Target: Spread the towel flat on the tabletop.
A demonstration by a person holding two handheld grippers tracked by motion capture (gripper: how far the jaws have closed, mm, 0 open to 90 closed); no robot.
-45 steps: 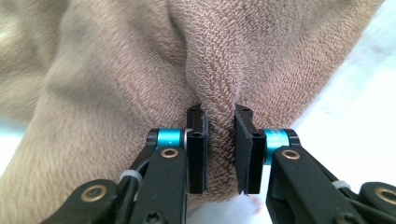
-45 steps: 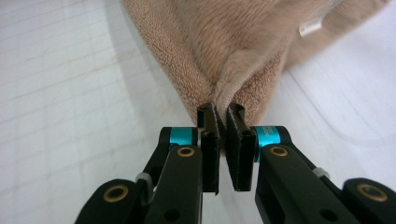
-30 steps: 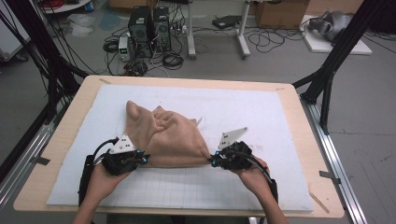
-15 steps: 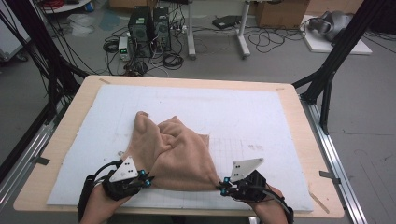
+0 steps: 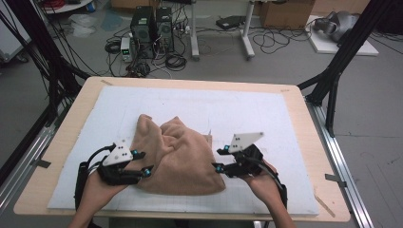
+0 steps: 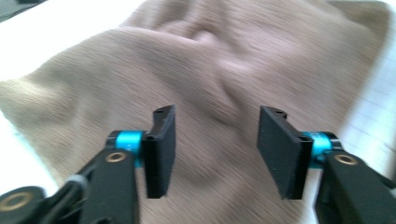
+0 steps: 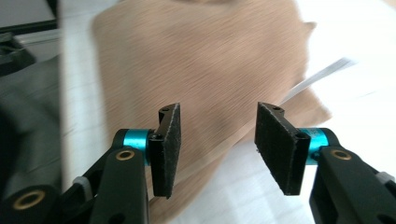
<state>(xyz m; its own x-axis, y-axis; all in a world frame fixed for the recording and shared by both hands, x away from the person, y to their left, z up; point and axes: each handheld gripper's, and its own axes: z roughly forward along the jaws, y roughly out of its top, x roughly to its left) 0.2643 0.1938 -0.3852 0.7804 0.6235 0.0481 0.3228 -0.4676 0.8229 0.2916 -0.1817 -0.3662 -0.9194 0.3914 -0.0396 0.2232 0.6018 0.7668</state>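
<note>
A tan fleece cloth [image 5: 178, 156] lies crumpled on the white mat [image 5: 247, 109], its near edge close to the front of the table. My left gripper [image 5: 144, 161] hovers at the cloth's left edge. Its jaws have just been opening and stand open, with nothing pinched between them. In the left gripper view the cloth [image 6: 210, 60] lies below my left gripper [image 6: 215, 149]. My right gripper [image 5: 220, 158] is at the cloth's right edge. Its jaws have also just been opening and stand open and empty. In the right gripper view, my right gripper [image 7: 217, 147] hangs over the cloth's [image 7: 196, 51] edge.
The mat covers most of a wooden table [image 5: 304, 123]. Black frame posts [image 5: 342, 61] stand at the table's right and left. A computer tower [image 5: 142, 28] and cables lie on the floor beyond. A thin white strip [image 7: 322, 72] sticks out from the cloth's edge.
Both grippers dragged the cloth toward the near edge of the table, then let it go. Their jaws opened and both hands lifted slightly back from that edge.
</note>
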